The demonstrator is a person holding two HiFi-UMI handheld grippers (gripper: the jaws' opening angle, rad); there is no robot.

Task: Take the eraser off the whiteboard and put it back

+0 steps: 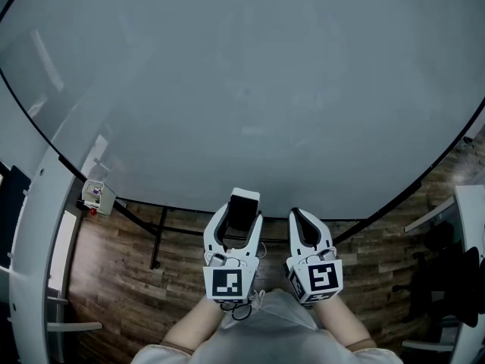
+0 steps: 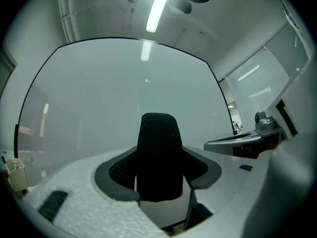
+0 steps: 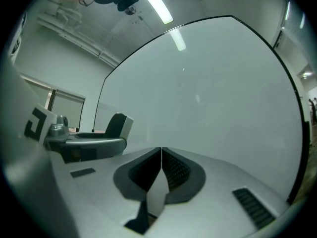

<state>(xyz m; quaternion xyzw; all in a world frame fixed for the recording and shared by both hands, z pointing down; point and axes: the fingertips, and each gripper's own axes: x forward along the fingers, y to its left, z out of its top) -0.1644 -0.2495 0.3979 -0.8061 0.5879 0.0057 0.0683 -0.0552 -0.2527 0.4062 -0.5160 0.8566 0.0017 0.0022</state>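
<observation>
Grasping the eraser [image 1: 243,205] between its two pads, the left gripper [image 1: 240,218] points level at the whiteboard [image 1: 250,89], which fills the space ahead of both grippers. In the left gripper view the eraser's black felt face [image 2: 158,152] stands upright between the jaws and hides most of the gap; its lower end is cut off behind the gripper body. Its white back shows only from the head view and the right gripper view [image 3: 119,126]. Whether its far end touches the board cannot be told. Just to the right, the right gripper [image 1: 297,217] is clenched on nothing, its pads meeting in a thin seam [image 3: 161,155]. A small box [image 1: 97,196] sits off to the left gripper's left at the board's edge, its contents too small to make out. The board's upper edge is cut off in the head view.
</observation>
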